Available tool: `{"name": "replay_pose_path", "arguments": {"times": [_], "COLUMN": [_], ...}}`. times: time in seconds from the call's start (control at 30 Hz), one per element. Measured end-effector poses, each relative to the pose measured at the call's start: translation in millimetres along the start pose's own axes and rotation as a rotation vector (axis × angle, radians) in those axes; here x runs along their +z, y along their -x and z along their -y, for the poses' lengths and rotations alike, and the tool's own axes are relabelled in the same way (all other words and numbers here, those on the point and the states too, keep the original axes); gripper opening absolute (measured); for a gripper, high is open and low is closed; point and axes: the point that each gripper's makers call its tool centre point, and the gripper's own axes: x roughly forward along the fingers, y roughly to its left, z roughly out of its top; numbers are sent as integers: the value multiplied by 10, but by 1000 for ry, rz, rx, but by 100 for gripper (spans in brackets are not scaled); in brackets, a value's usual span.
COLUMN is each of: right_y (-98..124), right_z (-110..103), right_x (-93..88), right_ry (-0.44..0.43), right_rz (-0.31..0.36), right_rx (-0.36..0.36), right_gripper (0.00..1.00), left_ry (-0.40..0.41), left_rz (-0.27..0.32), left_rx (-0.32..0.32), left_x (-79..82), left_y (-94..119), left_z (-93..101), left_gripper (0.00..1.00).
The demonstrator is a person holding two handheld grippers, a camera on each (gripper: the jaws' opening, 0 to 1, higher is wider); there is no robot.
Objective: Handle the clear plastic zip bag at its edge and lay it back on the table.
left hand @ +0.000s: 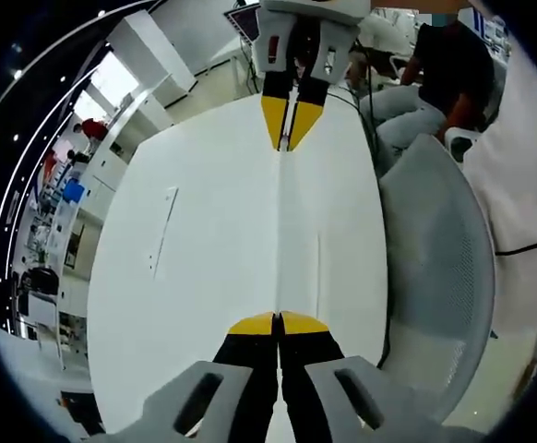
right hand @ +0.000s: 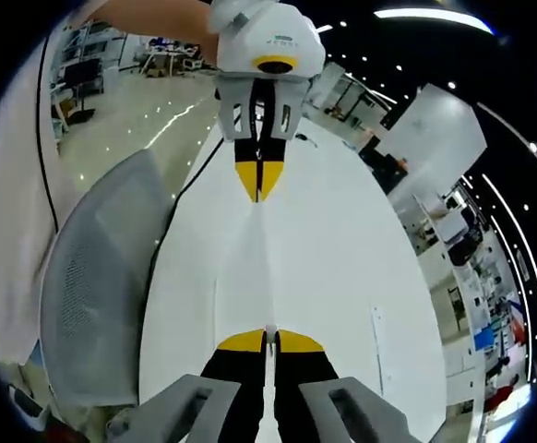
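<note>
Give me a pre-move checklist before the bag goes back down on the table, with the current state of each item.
1. Left gripper shut on the bag edge: ok, jaws closed on the thin edge.
2. Right gripper shut on the opposite edge: ok, jaws closed with the edge between them.
3. Bag stretched between the two grippers: ok, a taut line runs from one to the other in both views.
4. Table free under the bag: ok, bare white surface.
5. Bag lifted or already touching the table: cannot tell.
6. Chair beside the table out of the way: ok, it stands off the table's edge.
</note>
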Motion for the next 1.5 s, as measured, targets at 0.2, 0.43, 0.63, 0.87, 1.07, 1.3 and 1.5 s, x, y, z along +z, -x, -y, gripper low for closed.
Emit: {"name": "replay_pose_path", "arguments": {"times": [0.2, 0.43, 0.63, 0.87, 1.07, 1.3, 1.5], "right_y": [-11, 27, 63, 79, 91, 127, 40], "right_z": [-3, -38, -2, 10, 15, 124, 88], "right_x": [-26, -9, -18, 48, 226, 392, 407], "right_ry": [5, -6, -31, -81, -146, -208, -193], "right_rz": [-6, -5, 3, 32, 89, 143, 123], "right_rx": [2, 7, 4, 16, 50, 63, 89], "right_gripper": [0, 0, 0, 5, 9, 8, 6], "left_ry": [-9, -22, -34, -64, -81, -95, -97], "left_rz": [-7, -6, 3, 21, 29, 35, 38], "left_rx": [-1, 6, 13, 32, 41, 62, 71], "left_x": [24, 45, 71, 115, 145, 171, 193], "left_y": [-9, -10, -5, -5, -9, 11, 12], "left_z": [12, -2, -13, -42, -46, -54, -60], "left_gripper": [0, 0, 0, 0, 0, 0, 0]}}
